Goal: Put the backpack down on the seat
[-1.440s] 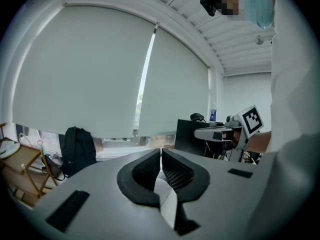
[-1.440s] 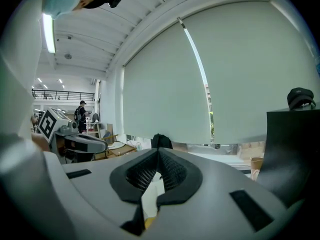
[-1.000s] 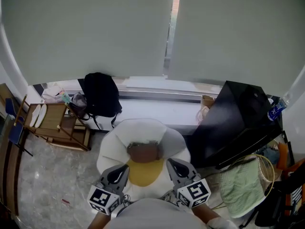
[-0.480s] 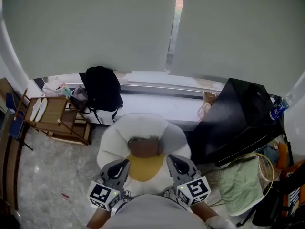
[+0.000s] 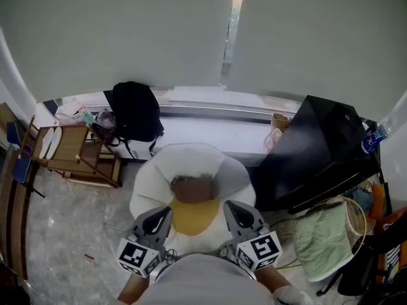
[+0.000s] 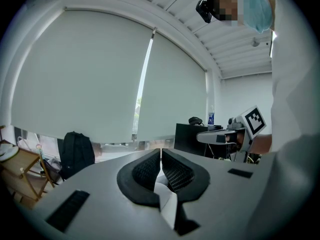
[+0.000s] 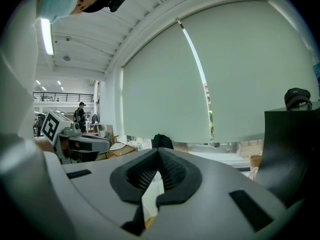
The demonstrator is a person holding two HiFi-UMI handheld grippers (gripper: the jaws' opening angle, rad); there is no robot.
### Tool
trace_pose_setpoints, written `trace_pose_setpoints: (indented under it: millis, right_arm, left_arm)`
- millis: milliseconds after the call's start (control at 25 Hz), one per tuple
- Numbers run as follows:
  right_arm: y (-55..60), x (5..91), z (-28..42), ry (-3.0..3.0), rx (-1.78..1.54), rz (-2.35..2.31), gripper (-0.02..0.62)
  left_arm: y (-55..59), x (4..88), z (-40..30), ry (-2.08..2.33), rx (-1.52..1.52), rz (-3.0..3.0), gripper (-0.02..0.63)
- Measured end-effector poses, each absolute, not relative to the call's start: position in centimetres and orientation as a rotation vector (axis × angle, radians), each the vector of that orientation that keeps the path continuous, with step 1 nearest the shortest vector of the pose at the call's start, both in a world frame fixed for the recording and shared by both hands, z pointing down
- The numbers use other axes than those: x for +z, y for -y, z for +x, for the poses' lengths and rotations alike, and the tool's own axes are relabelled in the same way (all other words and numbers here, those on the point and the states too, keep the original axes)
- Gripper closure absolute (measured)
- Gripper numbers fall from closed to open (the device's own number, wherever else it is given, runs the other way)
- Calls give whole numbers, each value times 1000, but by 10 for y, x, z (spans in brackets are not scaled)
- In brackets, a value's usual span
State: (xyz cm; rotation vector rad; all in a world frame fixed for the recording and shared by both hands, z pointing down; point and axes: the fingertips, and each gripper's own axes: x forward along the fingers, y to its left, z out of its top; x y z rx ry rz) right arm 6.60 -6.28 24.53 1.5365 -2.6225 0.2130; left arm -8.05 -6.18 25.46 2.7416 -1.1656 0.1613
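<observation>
The black backpack stands upright against the window ledge at the back left, also seen in the left gripper view and, small, in the right gripper view. In front of me is a round white seat with a yellow cushion and a brown patch on it. My left gripper and right gripper hover side by side over the seat's near edge. Both are shut with nothing between their jaws, far from the backpack. Each gripper shows in the other's view, the right gripper and the left gripper.
A wooden folding rack with plates stands left of the seat, next to the backpack. A large black box fills the right side. A paper bag sits on the ledge, and green cloth lies at the lower right. Roller blinds cover the window.
The head view has shifted slightly. Both grippers stay shut in the same place over the seat, and the backpack has not moved.
</observation>
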Motion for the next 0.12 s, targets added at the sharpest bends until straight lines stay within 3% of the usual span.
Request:
trace_pose_setpoints:
  millis: [120]
  right_arm:
    - [62, 247, 69, 2614, 223, 1546, 565]
  left_arm:
    - [62, 259, -81, 1165, 175, 2744, 572]
